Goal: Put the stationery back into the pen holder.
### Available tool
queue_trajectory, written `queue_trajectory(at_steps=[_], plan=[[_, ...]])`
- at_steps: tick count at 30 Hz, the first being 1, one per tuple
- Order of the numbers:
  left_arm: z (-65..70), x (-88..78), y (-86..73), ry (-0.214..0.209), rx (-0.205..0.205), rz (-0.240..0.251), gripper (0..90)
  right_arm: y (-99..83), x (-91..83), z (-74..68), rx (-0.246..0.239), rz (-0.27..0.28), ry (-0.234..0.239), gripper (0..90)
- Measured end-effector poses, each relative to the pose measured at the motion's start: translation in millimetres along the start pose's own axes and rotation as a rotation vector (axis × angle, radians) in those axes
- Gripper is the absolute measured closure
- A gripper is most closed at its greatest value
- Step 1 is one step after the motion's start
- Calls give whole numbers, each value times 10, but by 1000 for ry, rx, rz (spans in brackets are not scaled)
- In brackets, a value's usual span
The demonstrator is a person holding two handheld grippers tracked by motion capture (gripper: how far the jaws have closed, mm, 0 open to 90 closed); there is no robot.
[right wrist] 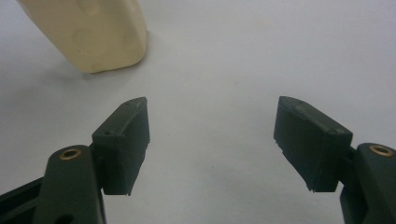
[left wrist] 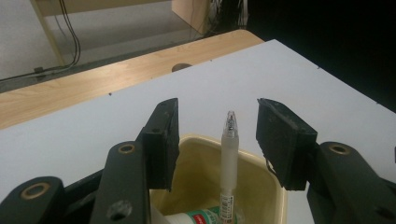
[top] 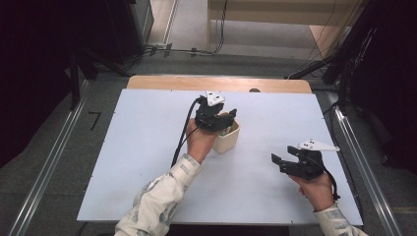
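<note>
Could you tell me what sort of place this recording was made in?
Probably a lab or workshop set up for recording. A white table stands between metal floor rails, cables trail across the floor, and dark screens close off both sides.

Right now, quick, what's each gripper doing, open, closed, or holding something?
Left gripper: open, jaws either side of the pen standing in the cream cup, not pressing it.
Right gripper: open, empty.
</note>
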State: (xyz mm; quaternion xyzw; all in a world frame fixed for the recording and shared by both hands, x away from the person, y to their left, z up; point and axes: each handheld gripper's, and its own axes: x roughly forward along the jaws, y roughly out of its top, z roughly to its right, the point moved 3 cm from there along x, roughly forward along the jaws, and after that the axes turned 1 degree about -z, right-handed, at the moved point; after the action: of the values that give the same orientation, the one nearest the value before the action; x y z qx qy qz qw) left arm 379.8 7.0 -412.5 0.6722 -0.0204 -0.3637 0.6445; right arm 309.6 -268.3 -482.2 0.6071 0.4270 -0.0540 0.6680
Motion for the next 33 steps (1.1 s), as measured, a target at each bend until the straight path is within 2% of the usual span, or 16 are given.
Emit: queue_trajectory(at_steps=[5,14,18,24,28,33], plan=[[-42,-102,-38,11,-5,24,465,0,3,-1,-1,0,1,252],[-101,-258,-95,10,-18,36,407,-3,5,-4,2,0,-2,252],[-106,-311,-138,12,-13,31,387,-5,3,-4,3,1,-2,249],[-115,-409,-233,41,-13,36,290,-3,-4,0,0,5,-3,237],[-134,-473,-295,50,-11,31,266,-2,-5,1,0,6,-4,231],[-179,-536,-396,55,-27,27,253,-3,-5,-2,1,4,-5,221]])
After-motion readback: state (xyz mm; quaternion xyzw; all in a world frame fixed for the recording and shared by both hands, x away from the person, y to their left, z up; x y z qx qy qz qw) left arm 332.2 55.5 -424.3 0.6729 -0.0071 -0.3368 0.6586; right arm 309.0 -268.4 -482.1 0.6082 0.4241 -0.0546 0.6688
